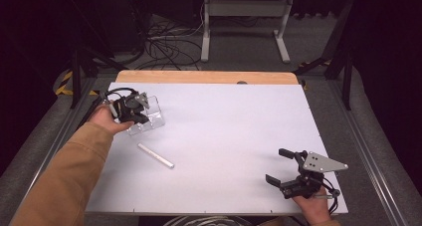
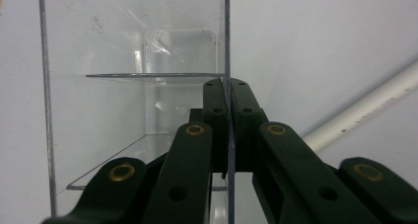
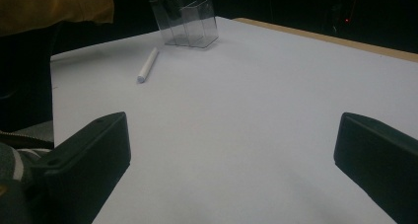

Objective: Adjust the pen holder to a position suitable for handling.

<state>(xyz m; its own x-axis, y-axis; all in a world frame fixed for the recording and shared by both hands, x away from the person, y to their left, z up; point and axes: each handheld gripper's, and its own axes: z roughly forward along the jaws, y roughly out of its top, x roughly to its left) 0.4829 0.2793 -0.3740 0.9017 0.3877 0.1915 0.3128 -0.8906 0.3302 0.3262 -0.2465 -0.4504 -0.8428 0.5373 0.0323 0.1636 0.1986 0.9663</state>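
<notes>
The clear acrylic organizer (image 1: 149, 117) stands at the far left of the white table surface (image 1: 224, 136), and I see its thin wall (image 2: 227, 46) pinched between the pads of the left gripper (image 1: 141, 115), whose jaws are pressed together on that wall. From the left gripper view I read the wall running straight up between the two jaw tips, with the organizer's inner compartments to the left of it. A white stick (image 1: 156, 155) lies flat on the table just near of the organizer, apart from it. The table has a wooden edge (image 1: 206, 77) along its far side; beyond it I see a dark room with a white frame stand (image 1: 244, 24) and loose cables (image 1: 164, 44) on the floor. My left forearm, in a tan sleeve (image 1: 69, 176), enters from the near left and angles toward the organizer. The right gripper (image 1: 281, 167) rests at the near right of the table, well apart from the organizer, its jaws spread wide with nothing between them.
</notes>
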